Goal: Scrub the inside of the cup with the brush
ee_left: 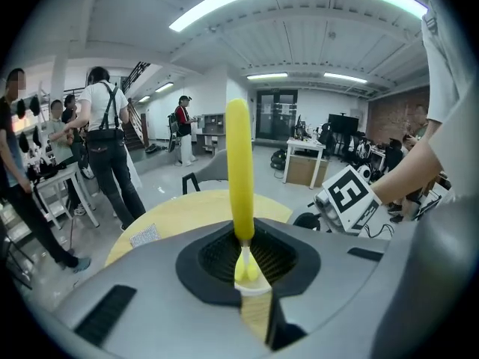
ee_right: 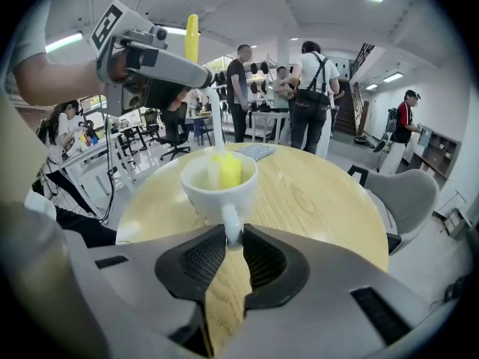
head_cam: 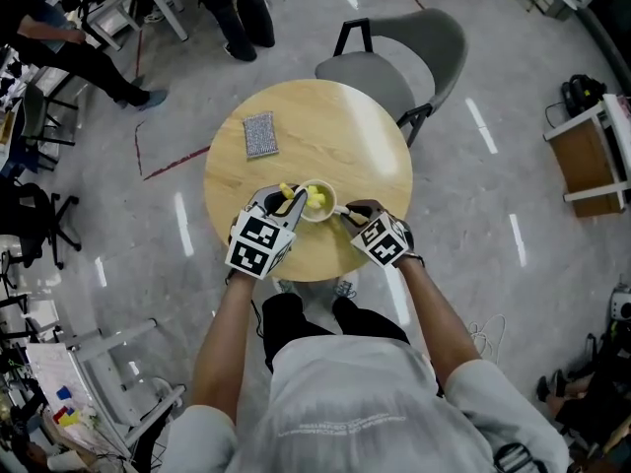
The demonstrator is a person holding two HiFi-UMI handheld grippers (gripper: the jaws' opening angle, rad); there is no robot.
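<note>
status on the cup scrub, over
Left gripper shut on brush, right gripper shut on cup handle. Brush head inside cup. Grey pad lies apart from cup.

Bright ceiling strip lights [ee_left: 212, 4], floor glare streaks, fisheye-warped edges, perhaps slightly soft

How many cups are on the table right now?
1. The white cup stands at the round table's edge nearest the person, its handle pinched in the right tongs, with the yellow brush standing in it. No other cup shows; none seems hidden.
</note>
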